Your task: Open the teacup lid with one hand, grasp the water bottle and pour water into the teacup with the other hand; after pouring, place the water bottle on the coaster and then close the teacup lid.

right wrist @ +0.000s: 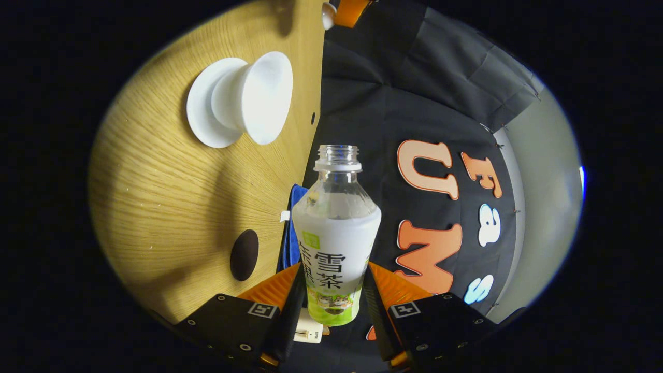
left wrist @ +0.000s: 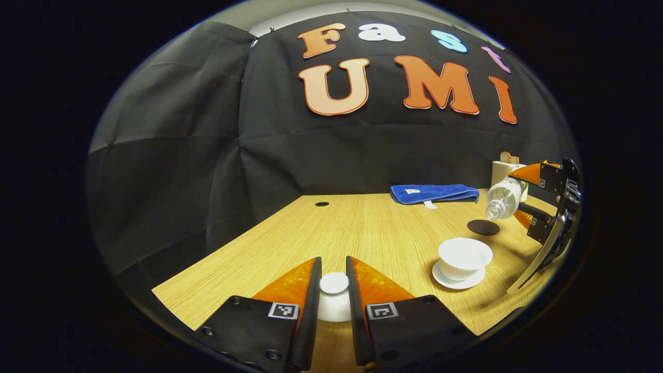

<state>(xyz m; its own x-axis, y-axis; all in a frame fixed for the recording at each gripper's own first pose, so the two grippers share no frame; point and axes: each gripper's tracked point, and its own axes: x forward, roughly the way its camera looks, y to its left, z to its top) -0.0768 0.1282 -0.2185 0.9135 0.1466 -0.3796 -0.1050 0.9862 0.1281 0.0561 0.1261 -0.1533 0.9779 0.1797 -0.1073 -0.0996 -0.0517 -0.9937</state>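
in the left gripper view, the left gripper (left wrist: 334, 290) clamps the white teacup lid (left wrist: 334, 296) between both fingers above the wooden table (left wrist: 362, 228). the open teacup (left wrist: 464, 257) sits on its saucer (left wrist: 458, 278), the dark coaster (left wrist: 483, 227) just behind, a folded blue towel (left wrist: 434, 193) beyond.

in the right gripper view, the right gripper (right wrist: 334, 290) grips the uncapped water bottle (right wrist: 335, 243), tilted sideways near the teacup (right wrist: 254, 98).

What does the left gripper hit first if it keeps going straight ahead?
Nothing nearby, it seems: past the lid held in the left gripper, bare table runs to the wall cloth. Cup sits off to the side. Depth unclear.
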